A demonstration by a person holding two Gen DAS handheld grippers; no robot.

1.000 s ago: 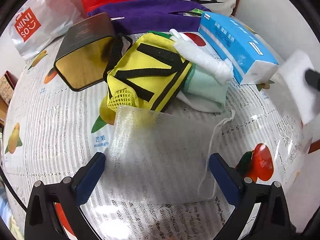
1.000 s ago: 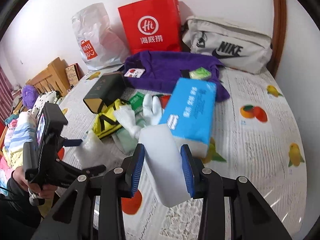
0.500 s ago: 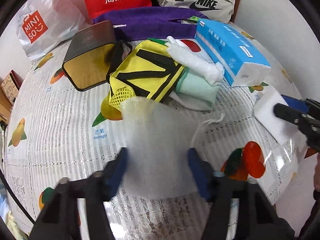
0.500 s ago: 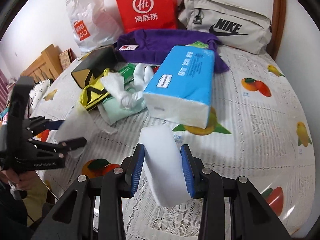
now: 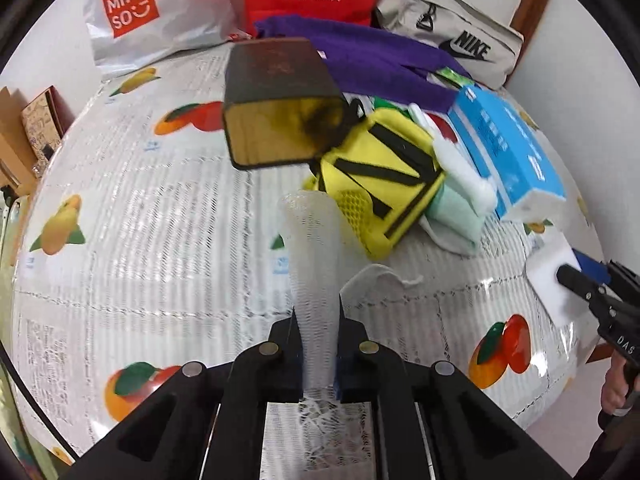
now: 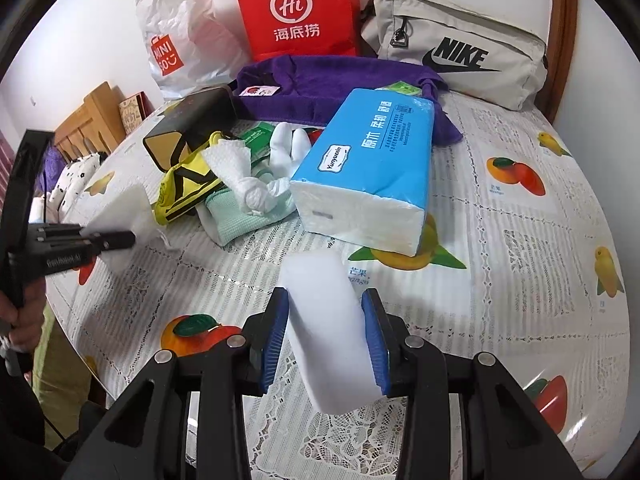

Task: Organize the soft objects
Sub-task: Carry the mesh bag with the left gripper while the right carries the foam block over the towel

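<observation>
A white mesh pouch [image 5: 312,240] is bunched into a narrow strip and lifted off the tablecloth, with my left gripper [image 5: 318,316] shut on its near end. The right wrist view shows that gripper [image 6: 116,240] at the left with the pouch [image 6: 124,208] sticking out. My right gripper [image 6: 325,294] is shut on a white sponge block [image 6: 332,340], held low over the table's near edge. In the middle lie a yellow pouch with black straps [image 5: 384,184], a mint cloth [image 5: 456,216], a twisted white paper towel [image 6: 248,184] and a purple towel [image 6: 320,88].
A blue tissue pack [image 6: 376,168] lies just beyond the sponge. A dark box [image 5: 276,120] sits left of the yellow pouch. A red paper bag [image 6: 296,8], a Miniso bag [image 6: 180,40] and a Nike bag [image 6: 456,44] line the back wall. The fruit-print tablecloth [image 6: 520,240] covers the table.
My left gripper went from wide open around the flat mesh pouch to shut on it, squeezing it narrow and raising it. My right gripper sank with the sponge, then held still.
</observation>
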